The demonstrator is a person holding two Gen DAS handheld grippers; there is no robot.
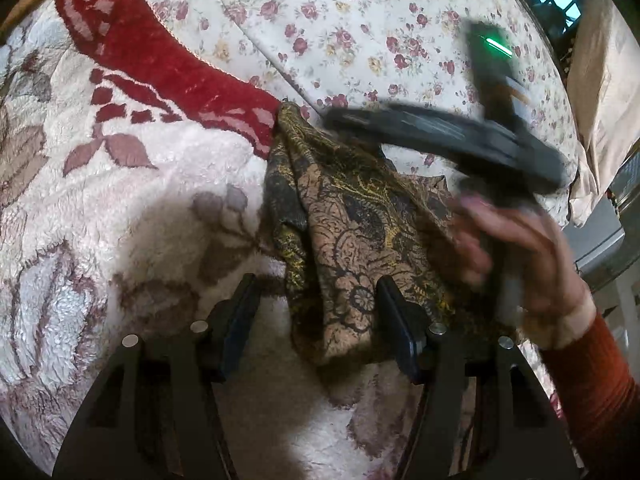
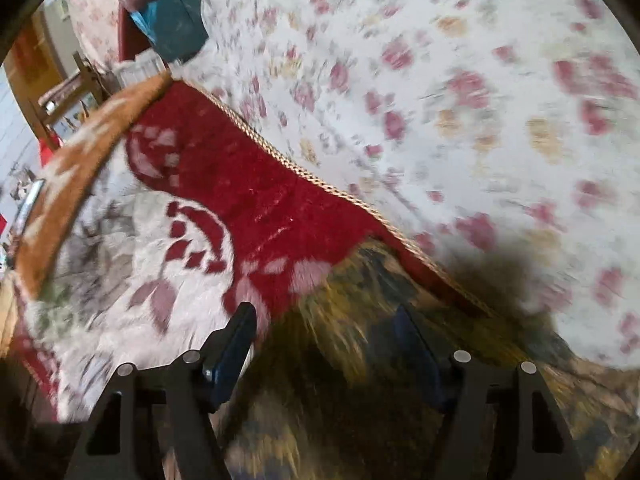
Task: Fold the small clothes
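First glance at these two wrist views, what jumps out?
The brown and gold patterned cloth lies bunched at the centre on a fluffy white and red blanket, between the open fingers of the left gripper. The right gripper, blurred, sweeps over the cloth, held by a hand in an orange sleeve. A rose-print sheet fills the background.
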